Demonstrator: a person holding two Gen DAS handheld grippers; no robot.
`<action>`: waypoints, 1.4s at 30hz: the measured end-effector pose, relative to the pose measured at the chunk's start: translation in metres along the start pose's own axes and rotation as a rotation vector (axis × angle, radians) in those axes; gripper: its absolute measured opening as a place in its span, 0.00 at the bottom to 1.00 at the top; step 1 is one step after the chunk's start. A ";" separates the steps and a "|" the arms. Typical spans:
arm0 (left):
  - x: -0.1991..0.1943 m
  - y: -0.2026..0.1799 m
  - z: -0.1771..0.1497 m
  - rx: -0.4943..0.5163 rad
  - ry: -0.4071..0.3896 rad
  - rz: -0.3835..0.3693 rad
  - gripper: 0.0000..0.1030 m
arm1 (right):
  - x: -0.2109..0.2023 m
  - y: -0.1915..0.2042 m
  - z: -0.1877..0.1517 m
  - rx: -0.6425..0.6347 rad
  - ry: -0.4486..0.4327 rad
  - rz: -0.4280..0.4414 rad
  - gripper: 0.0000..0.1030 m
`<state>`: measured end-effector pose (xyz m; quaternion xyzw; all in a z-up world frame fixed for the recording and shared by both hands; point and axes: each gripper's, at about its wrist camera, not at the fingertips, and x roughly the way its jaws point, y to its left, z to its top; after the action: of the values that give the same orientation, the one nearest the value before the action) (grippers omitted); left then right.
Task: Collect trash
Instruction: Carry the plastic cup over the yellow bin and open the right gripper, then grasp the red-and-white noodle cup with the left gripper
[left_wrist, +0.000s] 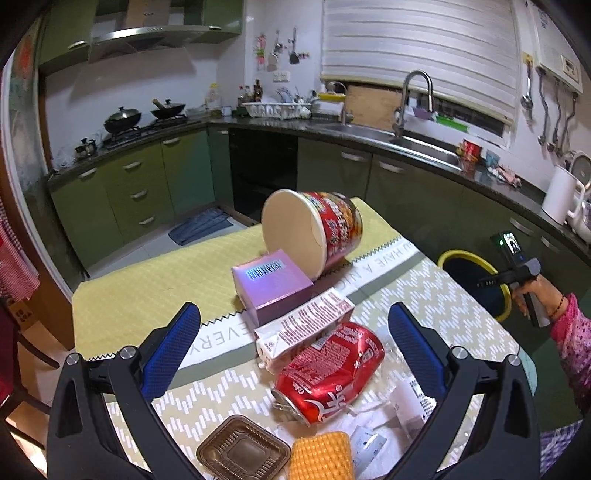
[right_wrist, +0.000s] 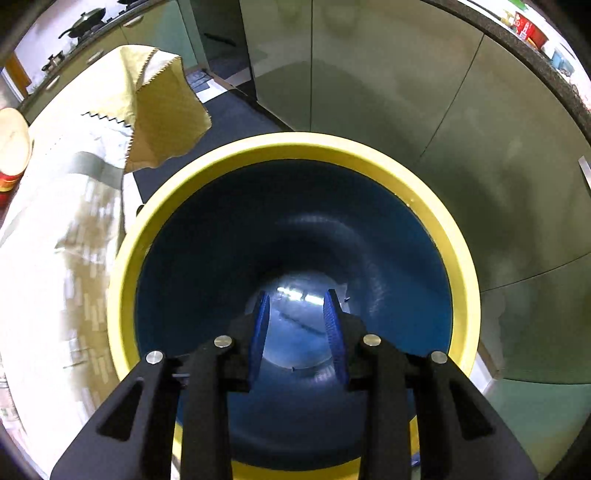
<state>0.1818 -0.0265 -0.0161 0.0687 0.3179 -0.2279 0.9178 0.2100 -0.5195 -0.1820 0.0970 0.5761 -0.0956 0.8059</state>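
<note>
Right wrist view: we're holding the right gripper (right_wrist: 297, 328) over the bin (right_wrist: 463, 258), pointing steeply down into its dark blue inside. Jaws are standing partly open, nothing between the pads; something pale and shiny is showing at the bottom of the bin past the fingertips, too blurred to identify. We're reading this as the drop step of one collect cycle.

In the left wrist view we're hovering the left gripper (left_wrist: 295, 354) over the table (left_wrist: 129, 295), jaws spread wide and holding nothing. The trash is lying between and beyond its fingers: the crushed red can (left_wrist: 328, 373) nearest, touching the small carton (left_wrist: 303, 328), then the purple box (left_wrist: 273, 284), with the tipped noodle cup (left_wrist: 314, 232) leaning on it. Brown plastic tray (left_wrist: 243, 452) and yellow wafer-like piece (left_wrist: 319, 456) are sitting at the near edge, some white paper just beside the can. The bin is standing on the floor just off the table's right side.

Next, in our judgement: we're lowering the left gripper onto the can and closing across its dented body, while swinging the right gripper back to the table for another piece. The can is resting against the carton, so the grab may nudge it.
</note>
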 end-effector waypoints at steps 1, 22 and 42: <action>0.003 0.000 -0.001 0.007 0.012 -0.012 0.94 | -0.001 0.000 -0.001 0.002 -0.004 0.006 0.32; 0.172 -0.019 0.076 0.071 0.230 -0.177 0.82 | -0.026 0.001 -0.021 -0.006 -0.047 0.057 0.32; 0.209 -0.047 0.088 0.104 0.252 -0.201 0.12 | -0.051 0.002 -0.029 -0.015 -0.115 0.109 0.36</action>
<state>0.3535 -0.1706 -0.0739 0.1120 0.4233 -0.3245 0.8384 0.1681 -0.5075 -0.1429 0.1169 0.5235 -0.0526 0.8423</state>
